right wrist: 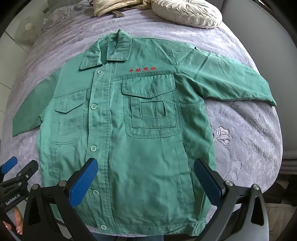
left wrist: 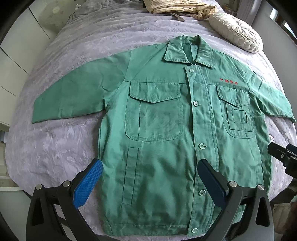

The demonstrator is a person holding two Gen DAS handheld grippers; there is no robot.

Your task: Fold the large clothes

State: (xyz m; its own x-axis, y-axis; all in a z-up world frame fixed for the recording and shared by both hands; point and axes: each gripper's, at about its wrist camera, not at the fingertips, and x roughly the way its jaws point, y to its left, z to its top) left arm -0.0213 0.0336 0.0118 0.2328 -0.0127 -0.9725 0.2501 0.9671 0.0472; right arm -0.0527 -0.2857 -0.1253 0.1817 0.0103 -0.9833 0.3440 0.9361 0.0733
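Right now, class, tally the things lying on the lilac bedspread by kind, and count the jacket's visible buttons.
Green button-front work jacket: 1
Cream pleated round cushion: 1
Striped beige crumpled cloth: 1
Total things: 3
Visible light green buttons: 6

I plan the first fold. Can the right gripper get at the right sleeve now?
Probably yes. The right gripper is open above the jacket hem, and the right sleeve lies flat on the bedspread with nothing on it.
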